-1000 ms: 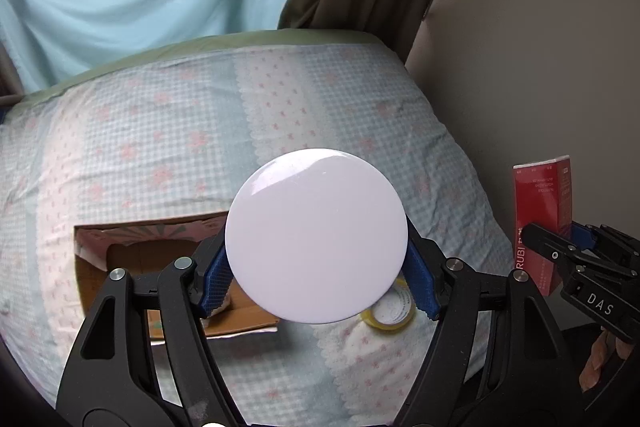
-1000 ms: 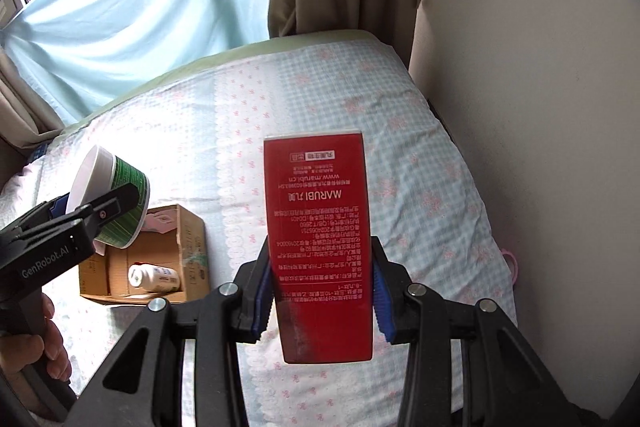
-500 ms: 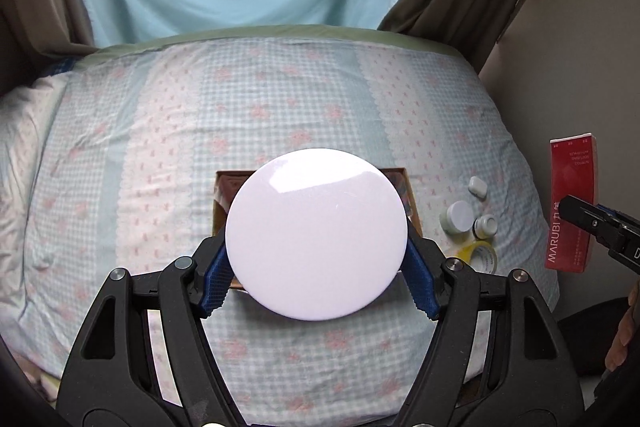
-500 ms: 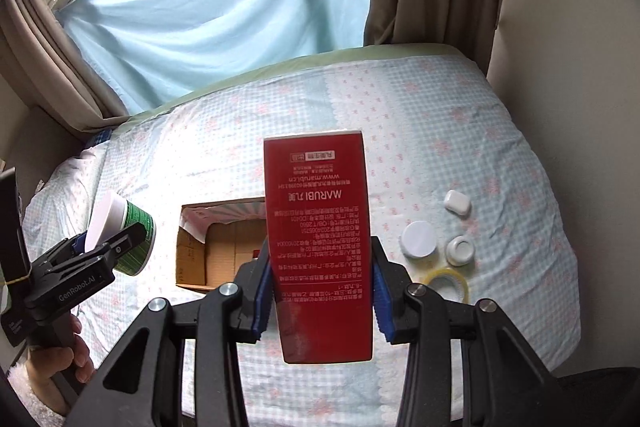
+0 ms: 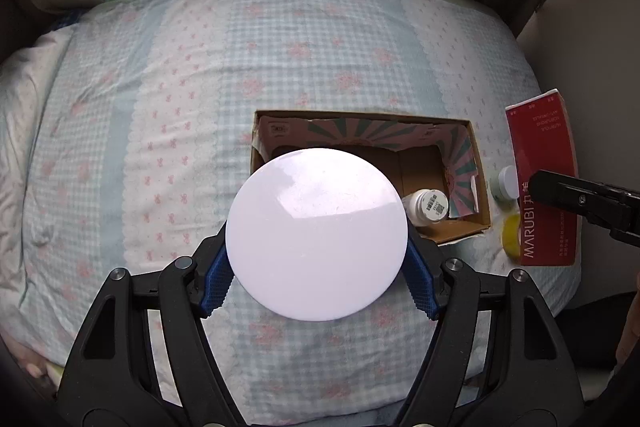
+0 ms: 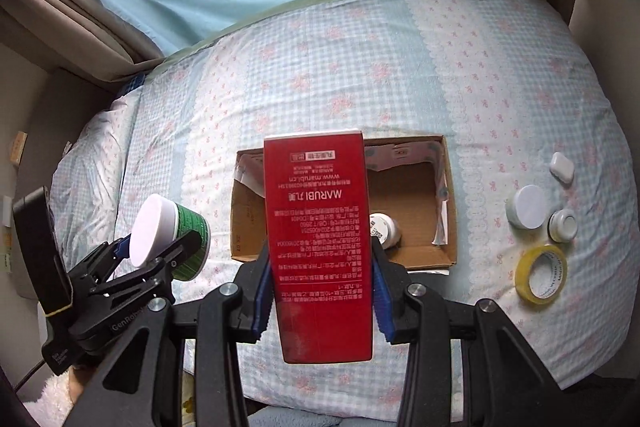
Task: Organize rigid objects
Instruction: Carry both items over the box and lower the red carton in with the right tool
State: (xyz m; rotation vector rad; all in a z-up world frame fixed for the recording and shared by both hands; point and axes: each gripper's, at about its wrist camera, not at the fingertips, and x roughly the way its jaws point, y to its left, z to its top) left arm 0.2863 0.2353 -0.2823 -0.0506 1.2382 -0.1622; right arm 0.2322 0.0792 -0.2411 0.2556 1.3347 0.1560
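Note:
My left gripper is shut on a green jar with a white lid, held above the bed in front of an open cardboard box. The jar also shows in the right wrist view. My right gripper is shut on a red MARUBI carton, held upright over the near edge of the box. The carton also shows at the right of the left wrist view. A small white bottle lies inside the box.
On the checked bedspread right of the box lie a white-lidded jar, a small jar, a white case and a yellow tape roll. Curtains hang behind the bed; a wall stands at the right.
Both grippers have swung left and pulled back with their loads still held. The box and the loose items to its right have come fully into view.

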